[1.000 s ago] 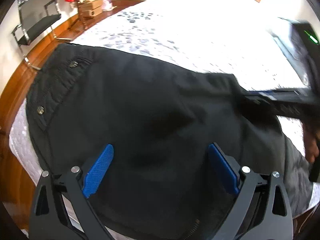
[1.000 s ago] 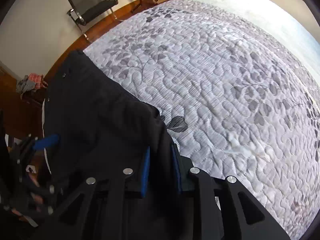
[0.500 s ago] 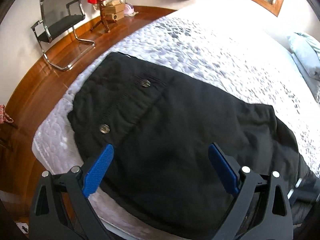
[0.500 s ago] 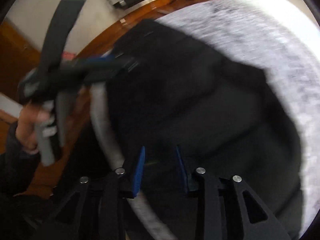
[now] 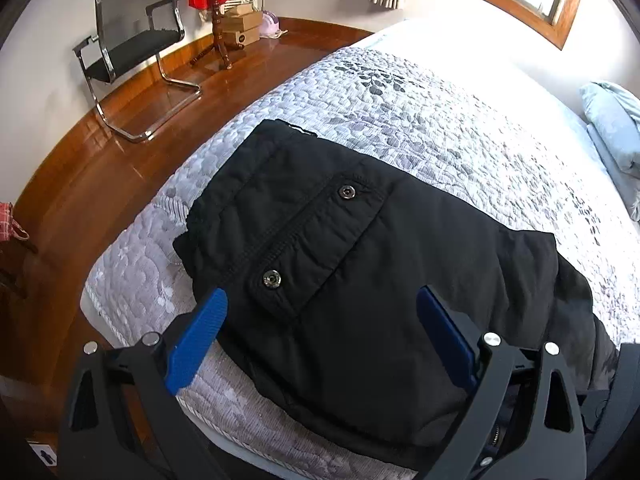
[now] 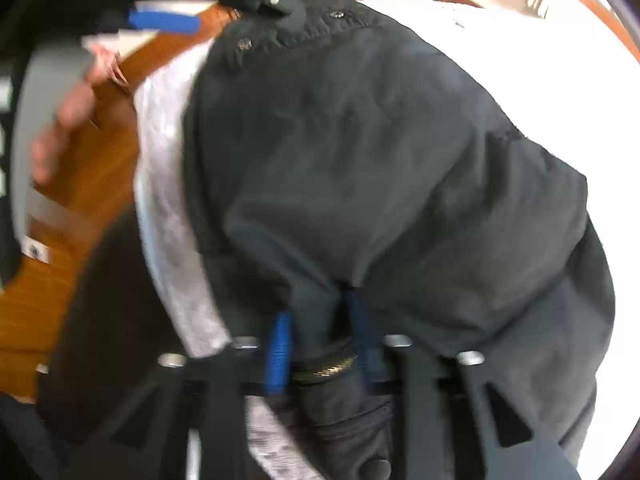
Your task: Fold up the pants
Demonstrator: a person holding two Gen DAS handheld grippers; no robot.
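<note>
Black pants [image 5: 360, 280] lie folded on the near corner of the bed, back pocket with two snap buttons facing up. My left gripper [image 5: 320, 320] is open and empty, hovering above the pants with blue fingers on either side. In the right wrist view the pants [image 6: 380, 140] fill the frame. My right gripper [image 6: 320, 328] is shut on a bunched fold of the pants near the zipper. The left gripper's blue finger [image 6: 164, 22] and the person's hand show at the upper left.
The bed has a white and grey quilted cover [image 5: 440, 128]. A wooden floor [image 5: 100, 168] borders it, with a black chair [image 5: 132, 48], a coat stand and boxes at the back. A pale blue pillow [image 5: 612, 120] lies far right.
My left gripper has pulled back and up, showing more of the pants and the bed corner. My right gripper has swung over to the pants' near side while holding the fabric.
</note>
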